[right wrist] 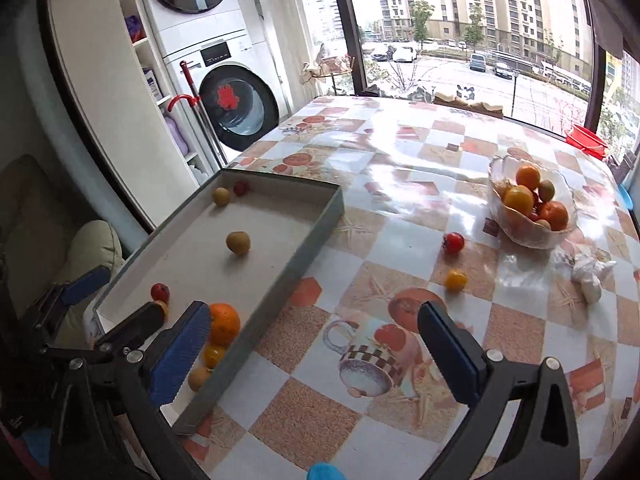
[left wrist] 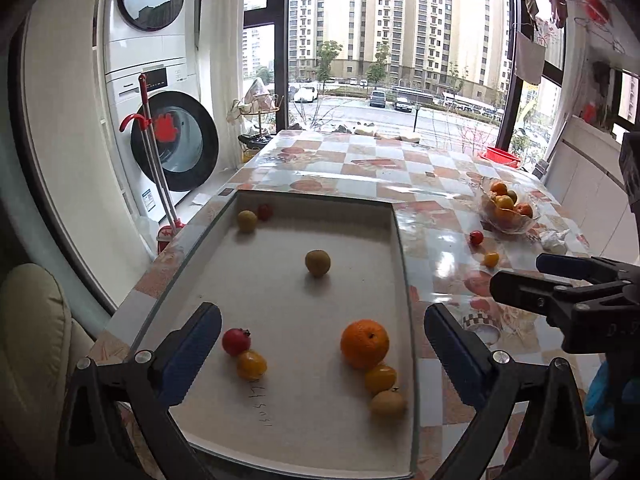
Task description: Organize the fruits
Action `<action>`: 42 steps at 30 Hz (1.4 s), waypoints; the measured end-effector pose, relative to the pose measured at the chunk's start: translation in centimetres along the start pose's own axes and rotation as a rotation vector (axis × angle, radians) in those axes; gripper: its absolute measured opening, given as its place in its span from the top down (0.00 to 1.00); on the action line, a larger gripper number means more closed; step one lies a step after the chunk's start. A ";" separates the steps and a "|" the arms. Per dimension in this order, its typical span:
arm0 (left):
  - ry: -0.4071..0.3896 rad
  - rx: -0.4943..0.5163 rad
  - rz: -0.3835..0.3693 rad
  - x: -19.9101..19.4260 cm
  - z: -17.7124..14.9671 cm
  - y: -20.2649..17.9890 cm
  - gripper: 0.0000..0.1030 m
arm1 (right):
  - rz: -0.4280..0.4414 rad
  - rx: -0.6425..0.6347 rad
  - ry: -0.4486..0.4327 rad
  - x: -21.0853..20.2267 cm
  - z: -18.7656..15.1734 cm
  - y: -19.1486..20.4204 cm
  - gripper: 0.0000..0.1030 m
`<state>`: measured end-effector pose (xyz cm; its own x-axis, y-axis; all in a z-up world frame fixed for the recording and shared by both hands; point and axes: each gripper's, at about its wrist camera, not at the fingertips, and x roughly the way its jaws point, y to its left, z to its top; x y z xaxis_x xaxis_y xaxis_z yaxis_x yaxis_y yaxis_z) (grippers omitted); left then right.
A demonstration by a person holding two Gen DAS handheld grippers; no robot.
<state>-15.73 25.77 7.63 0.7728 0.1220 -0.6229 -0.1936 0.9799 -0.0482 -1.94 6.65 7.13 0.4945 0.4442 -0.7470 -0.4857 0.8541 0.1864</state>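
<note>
progress: judged partly done. Fruit is split between tray (left wrist: 400, 240), bowl (right wrist: 520, 236) and bare table (right wrist: 400, 184); which container is the target cannot be told from the task line.
tray: shallow, grey-walled, set at the table's near left corner. Eight fruits are seen inside.
tray, far left corner: a greenish-yellow fruit (left wrist: 247, 221) with a small red one (left wrist: 265, 212) just beside it.
tray, middle: a brown-green fruit (left wrist: 317, 263), alone.
tray, near left: red tomato (left wrist: 236, 341) touching a yellow tomato (left wrist: 251, 365).
tray, near right wall: orange (left wrist: 364, 344), a yellow fruit (left wrist: 380, 378) touching it, then a tan fruit (left wrist: 387, 403) nearest the camera.
bowl: clear glass, near the table's right edge, heaped with orange, yellow and green-brown fruit; count not readable.
loose on table: a red tomato (right wrist: 453, 242) and a yellow tomato (right wrist: 456, 280), between tray and bowl, closer to the bowl. These are judged the obvious remainder.
other: a crumpled white wad (right wrist: 592, 276) lies by the bowl; not fruit.
left gripper (left wrist: 322, 354): jaws spread wide, nothing held, poised over the tray's near end.
right gripper (right wrist: 314, 354): jaws spread wide, nothing held, over bare table beside the tray's right wall.
left to do: loose tomatoes to be collected; sorting of tray fruit likely unfinished.
</note>
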 end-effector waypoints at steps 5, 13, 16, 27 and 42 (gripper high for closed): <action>0.012 0.115 -0.160 -0.4 0.1 -8.0 0.01 | -0.212 0.131 0.064 -1.0 -3.7 -8.0 0.00; 0.149 0.226 -0.123 4.6 -3.1 -16.7 0.01 | -0.444 0.303 0.065 -3.0 -7.7 -16.6 0.00; 0.182 0.210 -0.106 6.2 -3.3 -16.5 0.01 | -0.474 0.285 0.047 -3.0 -7.9 -16.8 0.00; 0.286 0.148 -0.101 8.5 -4.1 -15.6 0.00 | -0.474 0.286 0.045 -2.9 -7.8 -16.6 0.00; 0.287 0.148 -0.101 8.4 -4.1 -15.6 0.00 | -0.473 0.285 0.045 -2.8 -7.8 -16.7 0.00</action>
<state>-8.68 10.85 -0.09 0.5778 -0.0055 -0.8161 -0.0185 0.9996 -0.0199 -0.88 -10.95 1.15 0.5772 -0.0126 -0.8165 -0.0003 0.9999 -0.0157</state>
